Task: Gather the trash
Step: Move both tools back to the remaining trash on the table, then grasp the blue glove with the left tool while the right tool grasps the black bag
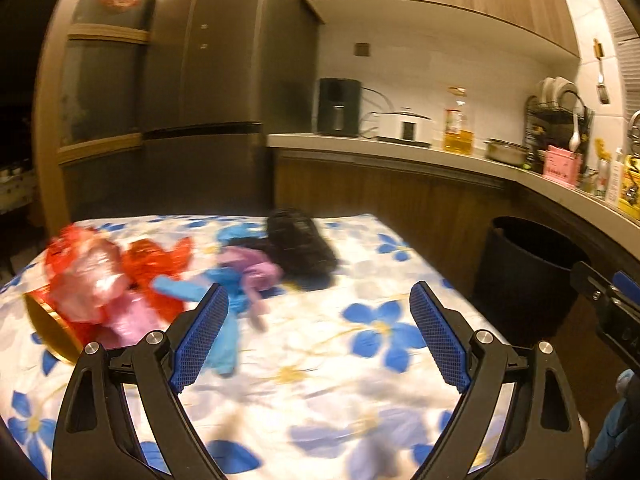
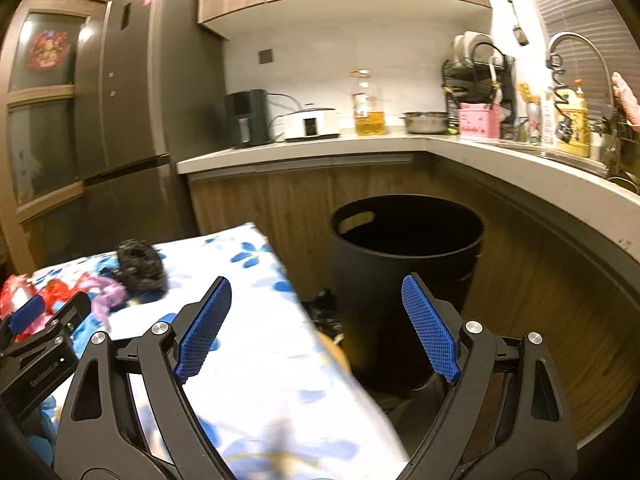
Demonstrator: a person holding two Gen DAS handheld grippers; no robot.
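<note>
Both the left gripper (image 1: 318, 300) and the right gripper (image 2: 316, 292) hang released, nothing between their blue pads. Crumpled red, pink, blue, purple and black plastic trash (image 1: 172, 276) lies on the far left of the floral-clothed tabletop (image 1: 360, 360). The round black plastic bin (image 2: 404, 256) stands on the floor just right of it.

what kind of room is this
A home kitchen, most likely: a tall fridge stands beside a countertop with a rice cooker and an oil bottle, and a faucet and dish rack sit at the far corner.
</note>
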